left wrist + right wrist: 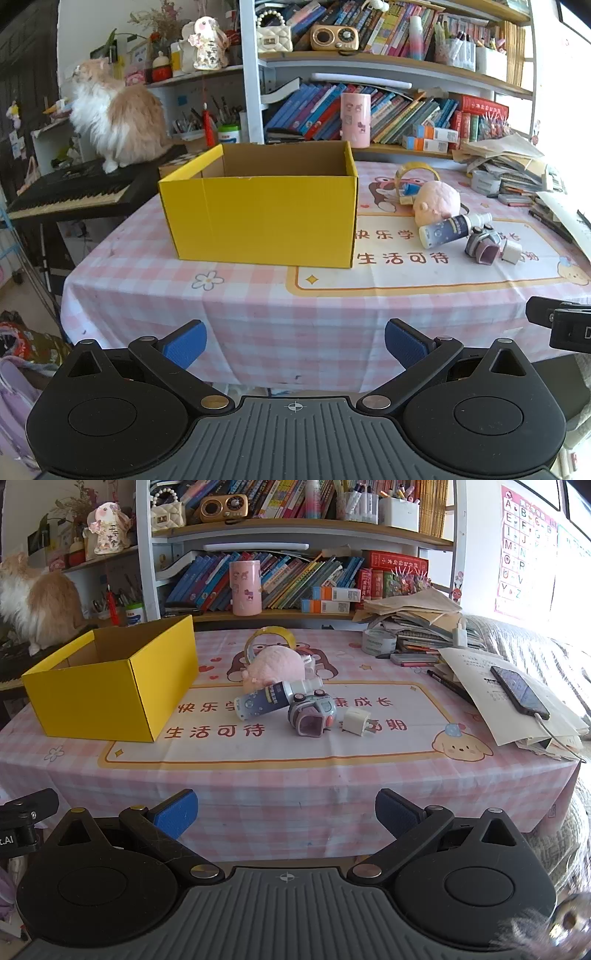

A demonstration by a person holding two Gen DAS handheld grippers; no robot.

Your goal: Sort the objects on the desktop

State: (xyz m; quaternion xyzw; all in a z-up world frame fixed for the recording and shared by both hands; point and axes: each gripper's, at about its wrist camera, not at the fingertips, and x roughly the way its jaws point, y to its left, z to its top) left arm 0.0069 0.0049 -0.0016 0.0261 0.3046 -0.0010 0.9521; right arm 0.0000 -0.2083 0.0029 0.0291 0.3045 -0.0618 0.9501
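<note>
Both grippers are nearest to the cameras, low at the front edge of the table, and nothing is between their fingers. On the left gripper (295, 345) the two blue pads stand wide apart over the cloth, and the right gripper (287, 815) has its jaws spread equally wide and holds nothing.

Largest on the desk is the pink and white checked tablecloth (258, 786) with a printed cartoon panel, which covers the whole table. On its left part stands the yellow cardboard box (260, 218), open at the top; no contents can be seen inside from these angles.

To the right of the box, well apart from both grippers, the small objects lie in one loose group on the printed panel. Furthest back is the clear roll of adhesive tape (269, 639), standing on its edge. Just in front of it sits the pink round plush toy (275, 666). Leaning against the plush lies the blue and white plastic bottle (273, 698) on its side, cap towards the right. Beside the bottle is the grey and purple toy camera (312, 716), touching it or nearly so. Smallest is the white square charger plug (355, 720), just right of the toy camera.

At the right edge a dark smartphone (519, 692) rests on a pile of papers (480, 686)
</note>
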